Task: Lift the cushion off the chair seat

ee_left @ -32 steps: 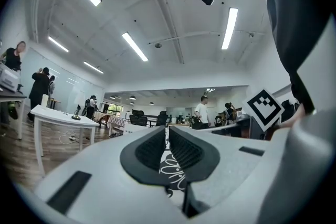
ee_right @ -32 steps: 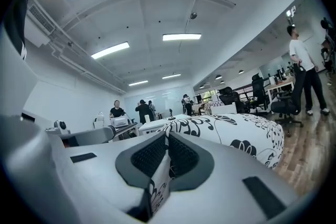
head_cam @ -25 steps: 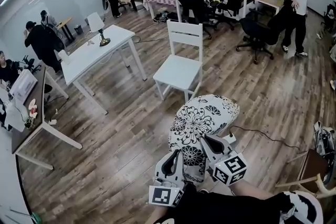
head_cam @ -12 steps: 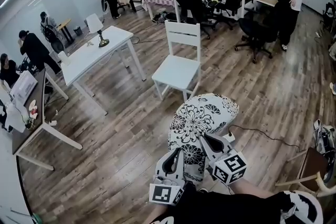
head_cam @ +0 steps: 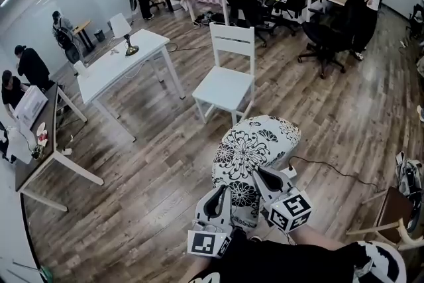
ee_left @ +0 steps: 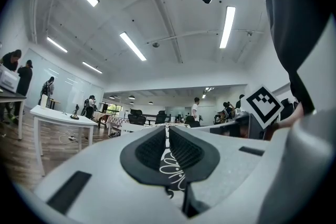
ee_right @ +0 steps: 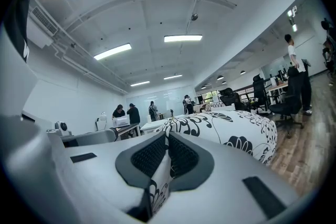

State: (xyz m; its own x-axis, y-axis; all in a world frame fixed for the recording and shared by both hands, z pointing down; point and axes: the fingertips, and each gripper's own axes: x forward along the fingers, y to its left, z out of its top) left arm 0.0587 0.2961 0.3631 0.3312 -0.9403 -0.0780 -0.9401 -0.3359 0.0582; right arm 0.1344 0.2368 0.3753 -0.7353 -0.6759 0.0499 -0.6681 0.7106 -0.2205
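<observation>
The black-and-white floral cushion (head_cam: 255, 149) is in the air in front of the person, above the wooden floor (head_cam: 152, 169) and well apart from the white chair (head_cam: 225, 86). The chair's seat is bare, so the lift itself looks done.

The cushion is held by its near edge, and its bulk reaches forward toward the chair. The left gripper (head_cam: 220, 195) is clenched on that edge. Its own view shows a thin fold of patterned fabric pinched between the two dark ribbed pads. The right gripper (head_cam: 264, 179), just beside it, is clamped the same way, with a fold of printed fabric squeezed between its pads and the rounded cushion body swelling beyond them.

Two grips side by side on one edge probably share the weight and stop the soft cushion from twisting or drooping to one side. Pinching only a fold suits a stuffed thing too thick for the jaws to span.

A white table (head_cam: 122, 66) with a small lamp (head_cam: 122, 33) stands to the left of the chair. Office chairs, desks and several people fill the far end of the room.
</observation>
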